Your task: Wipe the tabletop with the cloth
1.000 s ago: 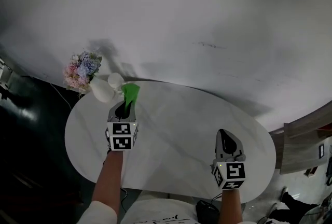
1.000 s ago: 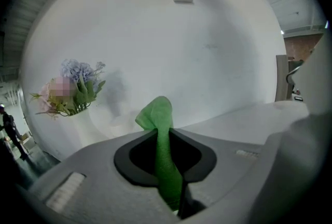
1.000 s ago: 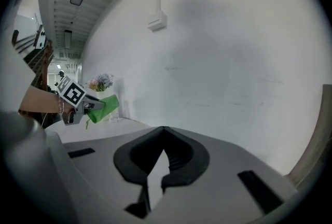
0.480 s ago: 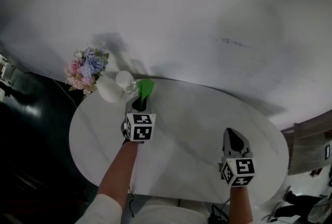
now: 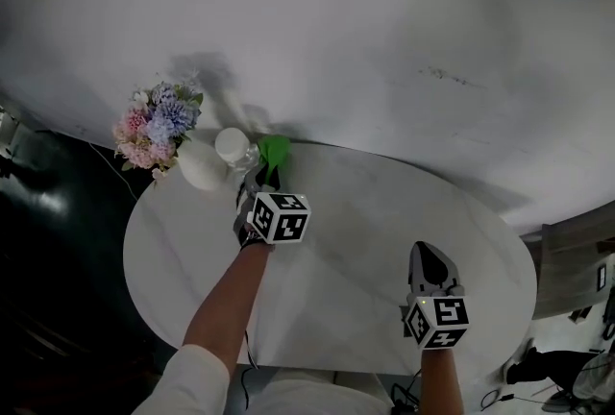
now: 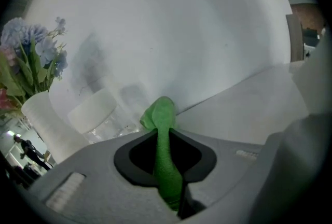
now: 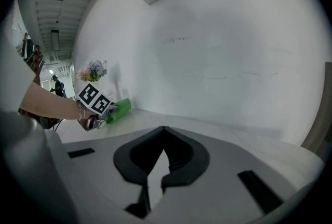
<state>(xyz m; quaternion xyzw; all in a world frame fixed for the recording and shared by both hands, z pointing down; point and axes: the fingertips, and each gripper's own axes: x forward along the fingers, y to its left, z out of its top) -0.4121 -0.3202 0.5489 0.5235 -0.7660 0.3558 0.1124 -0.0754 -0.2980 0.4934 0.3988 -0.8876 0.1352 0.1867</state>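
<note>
A green cloth [image 5: 274, 152] is pinched in my left gripper [image 5: 261, 175], which is shut on it at the far left of the white oval tabletop [image 5: 365, 240], close to the wall. In the left gripper view the cloth [image 6: 165, 153] runs up between the jaws and bunches at its tip just before the table's back edge. My right gripper [image 5: 429, 265] hovers over the near right part of the table, its jaws shut with nothing between them. The right gripper view shows the left gripper [image 7: 109, 112] with the cloth [image 7: 119, 109] far off to the left.
A white vase [image 5: 197, 168] of pink and blue flowers [image 5: 154, 123] stands at the table's far left edge, with a clear jar with a white lid [image 5: 233, 146] right beside the cloth. A wood cabinet [image 5: 569, 259] stands to the right. The wall runs close behind the table.
My left gripper has carried the cloth farther back and to the right, up to the jar by the wall. My right gripper has stayed roughly where it was.
</note>
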